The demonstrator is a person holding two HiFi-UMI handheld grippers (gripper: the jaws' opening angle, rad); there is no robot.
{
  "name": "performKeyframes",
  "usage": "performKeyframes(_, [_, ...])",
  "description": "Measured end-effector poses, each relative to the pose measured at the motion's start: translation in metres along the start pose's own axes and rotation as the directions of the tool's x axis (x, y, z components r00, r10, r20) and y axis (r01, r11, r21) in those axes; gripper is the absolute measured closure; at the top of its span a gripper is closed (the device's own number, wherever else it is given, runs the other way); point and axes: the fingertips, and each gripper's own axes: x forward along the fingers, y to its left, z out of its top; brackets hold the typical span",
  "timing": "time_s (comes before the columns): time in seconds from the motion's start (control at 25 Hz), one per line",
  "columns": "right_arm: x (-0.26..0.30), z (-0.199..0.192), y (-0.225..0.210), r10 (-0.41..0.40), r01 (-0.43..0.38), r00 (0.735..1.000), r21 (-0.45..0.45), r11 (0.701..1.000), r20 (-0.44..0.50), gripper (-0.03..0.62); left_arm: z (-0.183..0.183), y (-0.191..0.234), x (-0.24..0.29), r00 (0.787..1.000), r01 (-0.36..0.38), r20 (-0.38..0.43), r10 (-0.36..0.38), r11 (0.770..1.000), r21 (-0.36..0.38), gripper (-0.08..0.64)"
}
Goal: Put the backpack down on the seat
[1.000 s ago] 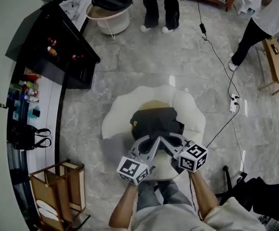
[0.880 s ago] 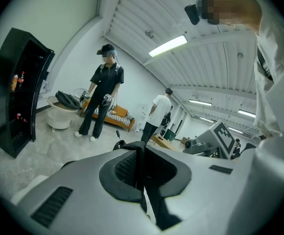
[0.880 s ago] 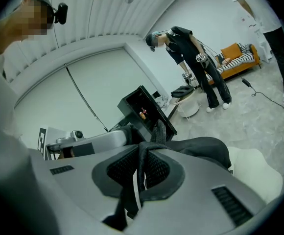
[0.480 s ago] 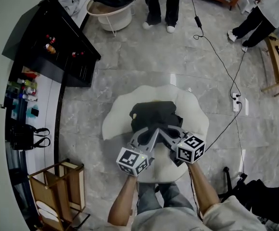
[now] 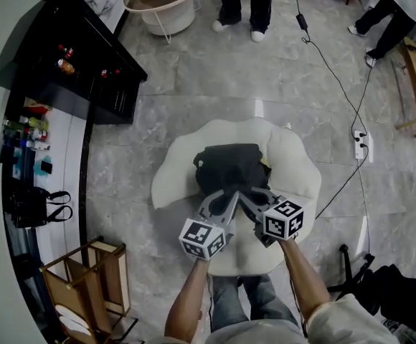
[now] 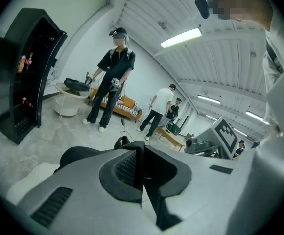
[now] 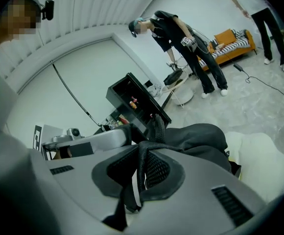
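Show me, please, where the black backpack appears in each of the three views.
Head view: backpack at centre, over the white seat.
Left gripper view: backpack lower left, a dark hump.
Right gripper view: backpack centre right, a dark grey bulk.
Shared landmark: the black cabinet.

backpack (image 5: 229,165) on seat (image 5: 295,176), shelf (image 5: 57,45) left, table (image 5: 158,9) behind

backpack (image 5: 229,165) lowered closer onto the seat (image 5: 295,169), left gripper (image 5: 227,195) and right gripper (image 5: 246,194) sunk with it
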Motion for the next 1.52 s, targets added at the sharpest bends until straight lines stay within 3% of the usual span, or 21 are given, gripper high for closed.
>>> performKeyframes(0.16, [0.015,-0.048,-0.020,-0.003,0.005,0.998,0.028,1.000,-0.068,0.548,-0.048,0.019,0.004,0.999,-0.004,-0.051,0.002,0.999,-0.039,0.515])
performKeyframes(0.36, [0.026,-0.058,-0.016,0.029,-0.025,0.998,0.067,0.997,-0.049,0.548,-0.056,0.031,-0.004,1.000,-0.011,-0.021,0.009,0.998,-0.068,0.515])
performKeyframes(0.64, [0.014,-0.095,0.001,0.018,-0.012,0.996,0.066,0.998,-0.092,0.546,-0.087,0.016,-0.031,0.999,-0.010,-0.046,0.006,0.996,-0.090,0.515])
performKeyframes(1.0, [-0.010,-0.175,0.027,-0.009,0.029,0.991,0.147,0.989,-0.133,0.546,-0.152,-0.009,-0.078,0.996,-0.017,-0.086,0.005,0.990,-0.137,0.514])
performKeyframes(1.32, [-0.020,-0.213,0.030,-0.068,0.084,0.988,0.114,0.990,-0.135,0.545,-0.198,-0.021,-0.112,0.995,-0.063,-0.083,0.048,0.980,-0.191,0.511])
performKeyframes(1.4, [-0.021,-0.215,0.029,-0.111,0.121,0.984,0.063,0.991,-0.140,0.544,-0.204,-0.019,-0.120,0.992,-0.099,-0.095,0.083,0.979,-0.177,0.484])
performKeyframes(1.52, [-0.029,-0.212,0.028,-0.187,0.185,0.974,-0.028,0.982,-0.129,0.463,-0.203,-0.017,-0.130,0.989,-0.129,-0.099,0.114,0.979,-0.160,0.342])
